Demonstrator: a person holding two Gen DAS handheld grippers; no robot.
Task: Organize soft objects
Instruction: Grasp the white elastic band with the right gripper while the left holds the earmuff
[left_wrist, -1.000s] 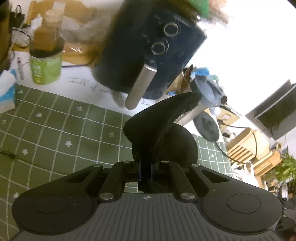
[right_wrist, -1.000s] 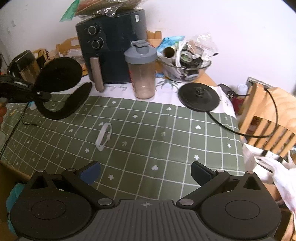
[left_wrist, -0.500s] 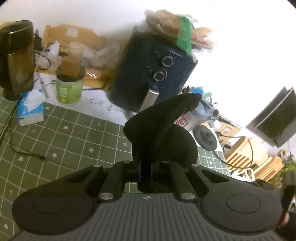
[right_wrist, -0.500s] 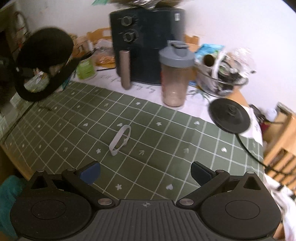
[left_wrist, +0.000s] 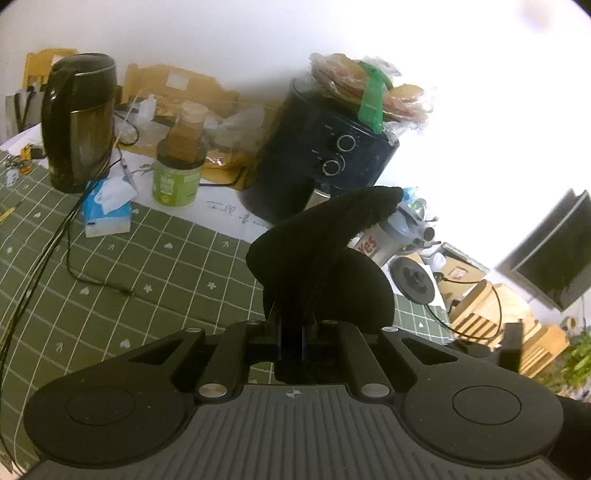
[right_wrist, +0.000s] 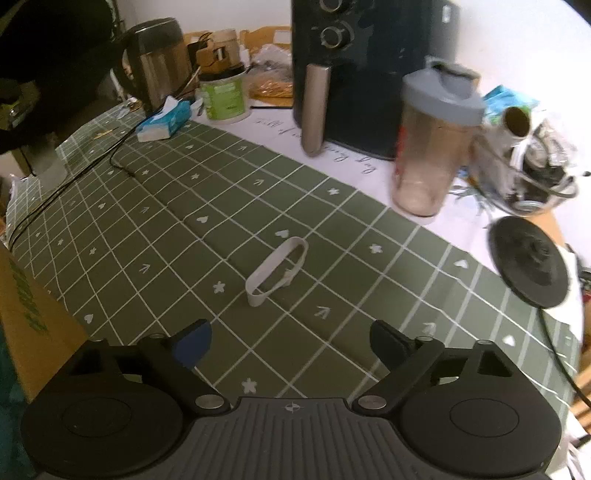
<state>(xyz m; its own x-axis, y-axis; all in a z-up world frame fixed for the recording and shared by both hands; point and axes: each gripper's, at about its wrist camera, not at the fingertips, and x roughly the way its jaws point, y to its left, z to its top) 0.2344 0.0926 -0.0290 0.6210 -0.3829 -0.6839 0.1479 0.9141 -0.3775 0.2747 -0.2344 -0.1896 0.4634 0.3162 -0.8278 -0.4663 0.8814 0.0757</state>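
Observation:
My left gripper (left_wrist: 291, 332) is shut on a black soft earmuff (left_wrist: 325, 236) and holds it in the air above the green checked tablecloth (left_wrist: 147, 269). The earmuff's band curves up to the right and its round pad hangs behind the fingers. It also shows as a dark shape at the upper left of the right wrist view (right_wrist: 48, 55). My right gripper (right_wrist: 288, 343) is open and empty, low over the cloth. A white elastic band (right_wrist: 279, 271) lies on the cloth just ahead of it.
A dark air fryer (right_wrist: 369, 74), a shaker bottle (right_wrist: 432, 147), a kettle (left_wrist: 77, 122), a green jar (left_wrist: 177, 177) and a tissue pack (left_wrist: 107, 206) line the table's back. A black kettle base (right_wrist: 532, 254) lies right. A cardboard box (right_wrist: 26, 325) stands at left.
My left gripper has pulled back and up with the earmuff, so the air fryer looks farther off. My right gripper has moved forward and left, closer to the white band.

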